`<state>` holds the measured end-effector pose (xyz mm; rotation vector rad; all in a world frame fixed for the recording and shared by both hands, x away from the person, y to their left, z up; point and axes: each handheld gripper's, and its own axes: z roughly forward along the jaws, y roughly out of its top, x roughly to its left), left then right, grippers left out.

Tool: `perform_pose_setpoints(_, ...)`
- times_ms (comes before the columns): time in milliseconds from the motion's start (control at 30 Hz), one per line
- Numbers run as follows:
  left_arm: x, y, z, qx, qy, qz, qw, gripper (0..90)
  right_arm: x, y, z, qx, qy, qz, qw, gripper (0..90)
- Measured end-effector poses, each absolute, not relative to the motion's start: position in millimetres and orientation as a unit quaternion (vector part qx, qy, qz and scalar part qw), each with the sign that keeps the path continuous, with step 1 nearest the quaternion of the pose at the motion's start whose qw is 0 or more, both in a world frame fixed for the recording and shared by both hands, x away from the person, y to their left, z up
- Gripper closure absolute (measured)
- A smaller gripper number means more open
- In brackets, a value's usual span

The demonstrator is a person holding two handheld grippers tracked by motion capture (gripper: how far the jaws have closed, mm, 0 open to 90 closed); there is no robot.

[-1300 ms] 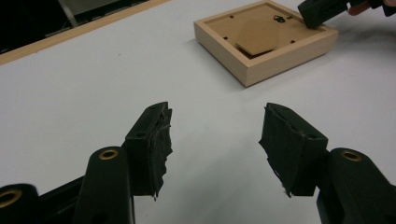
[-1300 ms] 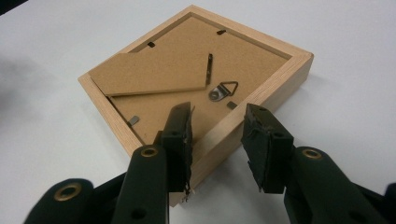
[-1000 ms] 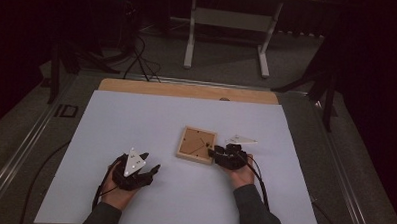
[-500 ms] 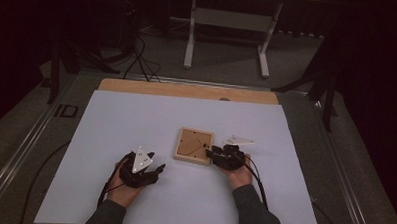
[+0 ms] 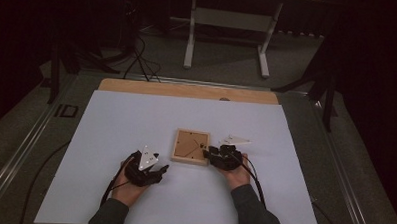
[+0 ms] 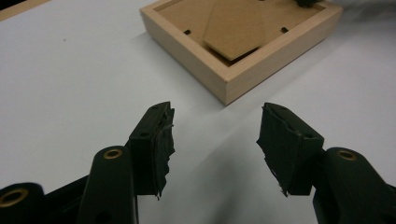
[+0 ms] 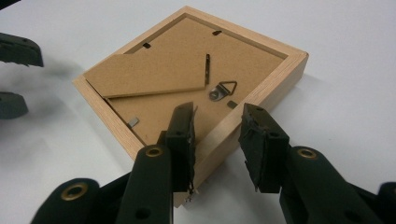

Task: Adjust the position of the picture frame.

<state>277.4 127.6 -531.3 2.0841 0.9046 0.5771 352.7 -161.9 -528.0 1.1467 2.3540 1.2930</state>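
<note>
Right gripper view: right hand-held gripper [image 7: 217, 123] straddling the near wall of the picture frame [image 7: 261, 95], one jaw inside over the brown backing board [image 7: 187, 79], the other outside the rim; jaws just been closing, wood between them, pads seemingly not yet pressing. Frame lying face down near the middle of the white table [image 5: 111, 119], fold-out stand [image 7: 149, 77] and metal hanger [image 7: 223, 89] facing up. High view: left hand-held gripper [image 5: 154, 173] resting well left of the frame, jaws spread, nothing between them, aimed at a frame corner [image 6: 227, 86].

Likely step: gripping the rim to lift or turn the frame. Best done by seating both pads squarely on the wall, clear of the small retaining tab [image 7: 133, 122], then squeezing firmly before any lift. Worth bringing the left hand-held gripper to the opposite edge for steadying, since a one-sided pinch near a corner could let the frame swing or slip.
</note>
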Motion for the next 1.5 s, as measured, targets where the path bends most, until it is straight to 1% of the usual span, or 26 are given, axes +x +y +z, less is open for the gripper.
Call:
perform_pose_setpoints(300, 281, 124, -536, 0.823, 0.361, 0.205, 0.388, 44.6, 351, -158, -528, 0.384, 0.804, 0.44, 0.11, 65.6)
perform_pose_setpoints(533, 281, 120, -538, 0.829, 0.351, 0.198, 0.387, 47.5, 349, -152, -528, 0.377, 0.808, 0.438, 0.109, 65.8)
perform_pose_setpoints(733, 282, 117, -540, 0.835, 0.349, 0.201, 0.376, 49.8, 349, -148, -527, 0.372, 0.811, 0.438, 0.106, 66.0)
perform_pose_setpoints(900, 282, 117, -541, 0.837, 0.346, 0.204, 0.37, 54.3, 348, -145, -527, 0.367, 0.815, 0.436, 0.105, 66.8)
perform_pose_setpoints(1100, 283, 117, -542, 0.838, 0.35, 0.205, 0.364, 57.4, 347, -143, -526, 0.363, 0.817, 0.436, 0.105, 67.1)
perform_pose_setpoints(1500, 283, 117, -543, 0.836, 0.36, 0.212, 0.357, 60.6, 345, -140, -526, 0.356, 0.821, 0.434, 0.109, 67.8)
